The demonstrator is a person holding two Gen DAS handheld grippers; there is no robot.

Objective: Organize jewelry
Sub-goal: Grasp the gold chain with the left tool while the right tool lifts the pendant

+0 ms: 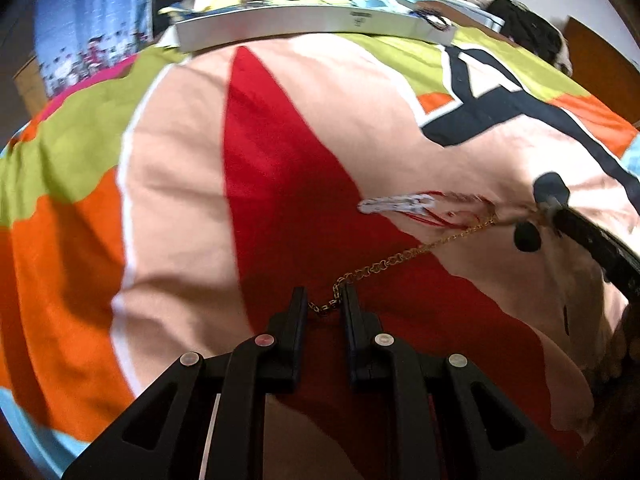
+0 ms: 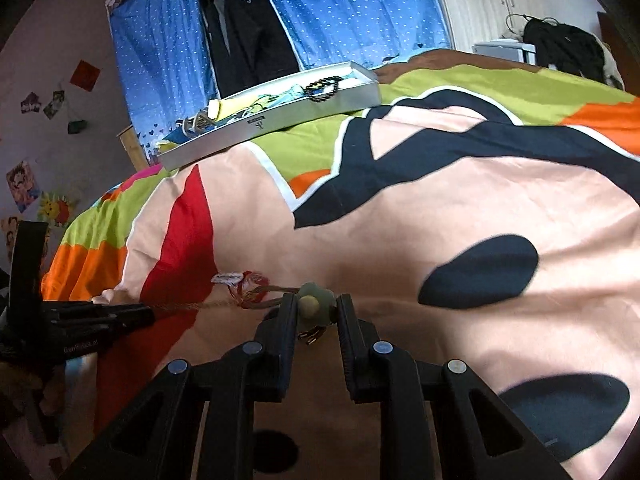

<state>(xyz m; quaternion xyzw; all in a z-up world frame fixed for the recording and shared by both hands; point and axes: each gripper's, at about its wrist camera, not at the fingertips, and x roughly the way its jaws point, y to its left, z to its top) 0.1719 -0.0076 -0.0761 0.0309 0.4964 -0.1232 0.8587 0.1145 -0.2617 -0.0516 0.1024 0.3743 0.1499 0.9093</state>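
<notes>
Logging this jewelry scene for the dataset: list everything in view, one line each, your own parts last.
gold chain: one, gold, stretched between both grippers above the bedspread
green flower pendant: one, pale green with wooden bead, between right fingers
red thread tassel: one, red with white tag, by the chain
box: one, white, far edge of bed
black bead bracelet: one, black, inside box
bedspread: one, multicoloured, underneath
curtain: blue, dotted, background
left gripper: black, shut on chain
right gripper: black, shut on pendant

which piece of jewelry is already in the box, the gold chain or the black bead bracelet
The black bead bracelet lies in the white box. The gold chain is stretched between the two grippers over the bedspread.
</notes>
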